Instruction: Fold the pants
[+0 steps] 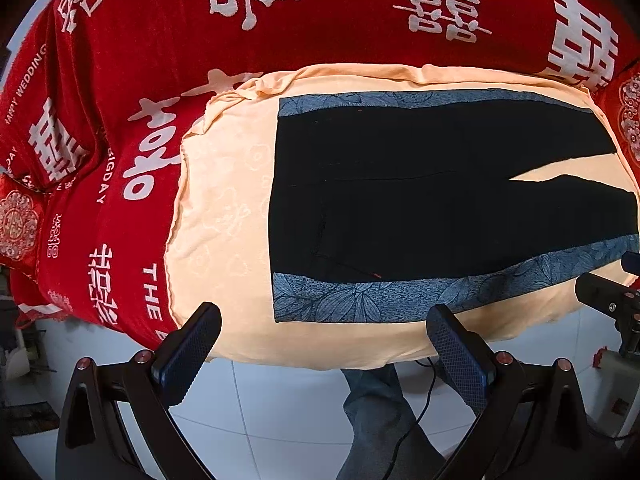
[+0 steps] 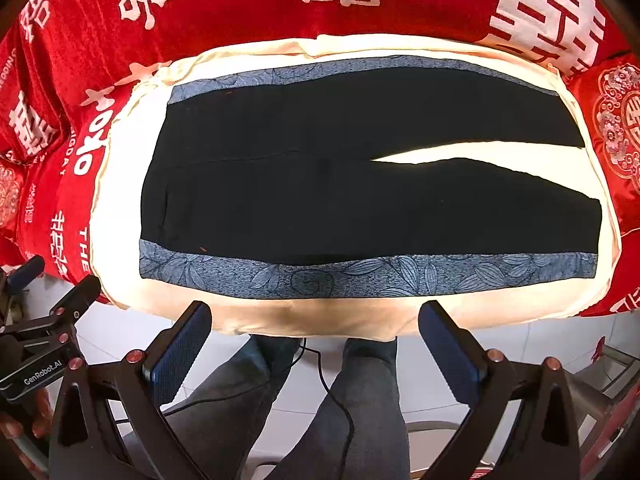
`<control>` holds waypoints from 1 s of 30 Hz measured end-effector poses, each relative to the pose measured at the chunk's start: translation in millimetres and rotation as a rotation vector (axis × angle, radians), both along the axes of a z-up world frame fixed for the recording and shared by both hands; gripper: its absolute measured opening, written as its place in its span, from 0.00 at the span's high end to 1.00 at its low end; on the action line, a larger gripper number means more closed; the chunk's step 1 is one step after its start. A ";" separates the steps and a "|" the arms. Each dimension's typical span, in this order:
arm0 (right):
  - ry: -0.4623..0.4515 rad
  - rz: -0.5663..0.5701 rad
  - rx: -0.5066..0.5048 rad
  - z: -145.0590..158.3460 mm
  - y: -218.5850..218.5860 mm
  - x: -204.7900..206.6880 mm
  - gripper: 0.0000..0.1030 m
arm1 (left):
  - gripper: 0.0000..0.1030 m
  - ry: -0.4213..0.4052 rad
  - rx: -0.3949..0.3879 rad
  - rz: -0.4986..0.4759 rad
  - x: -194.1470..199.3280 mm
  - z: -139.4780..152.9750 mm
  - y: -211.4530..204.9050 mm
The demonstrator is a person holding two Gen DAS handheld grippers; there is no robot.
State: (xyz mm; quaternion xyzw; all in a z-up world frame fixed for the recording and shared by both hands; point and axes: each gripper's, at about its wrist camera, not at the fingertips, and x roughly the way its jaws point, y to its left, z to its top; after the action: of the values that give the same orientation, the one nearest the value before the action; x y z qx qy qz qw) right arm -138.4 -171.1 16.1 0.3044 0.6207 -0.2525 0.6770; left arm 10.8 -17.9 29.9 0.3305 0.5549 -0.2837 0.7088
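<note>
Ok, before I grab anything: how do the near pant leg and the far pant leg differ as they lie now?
The near pant leg runs along the cushion's front edge, close to both grippers; the far pant leg lies toward the red blanket. The near leg's blue floral stripe looks wide and faces the grippers; the far leg's stripe looks thinner and lies on the far side. Both are black, flat and unfolded, parting in a narrow wedge towards the cuffs.
</note>
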 end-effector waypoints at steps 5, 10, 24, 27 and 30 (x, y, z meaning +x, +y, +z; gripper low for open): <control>-0.012 0.009 -0.002 1.5 -2.0 0.8 0.00 | 0.00 -0.013 -0.001 0.010 0.4 2.8 -1.5; -0.027 0.026 -0.001 3.4 -8.1 -2.3 0.00 | 0.00 -0.025 0.005 0.029 -4.0 4.8 -6.4; -0.070 0.087 0.048 4.4 -41.5 -34.7 0.00 | 0.00 -0.014 0.010 0.212 -33.0 6.2 -11.7; -0.081 0.096 0.069 -3.2 -44.5 -41.3 0.00 | 0.00 0.016 -0.002 0.236 -36.1 -1.6 -9.2; -0.107 0.066 0.114 -11.2 -46.0 -48.5 0.00 | 0.00 0.074 -0.039 0.267 -32.3 -13.3 -0.6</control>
State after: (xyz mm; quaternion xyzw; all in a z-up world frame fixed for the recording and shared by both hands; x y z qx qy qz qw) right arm -186.9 -217.1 4.8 0.3349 0.6066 -0.1776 0.6988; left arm -21.5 -18.4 16.6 0.2294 0.6140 -0.2096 0.7256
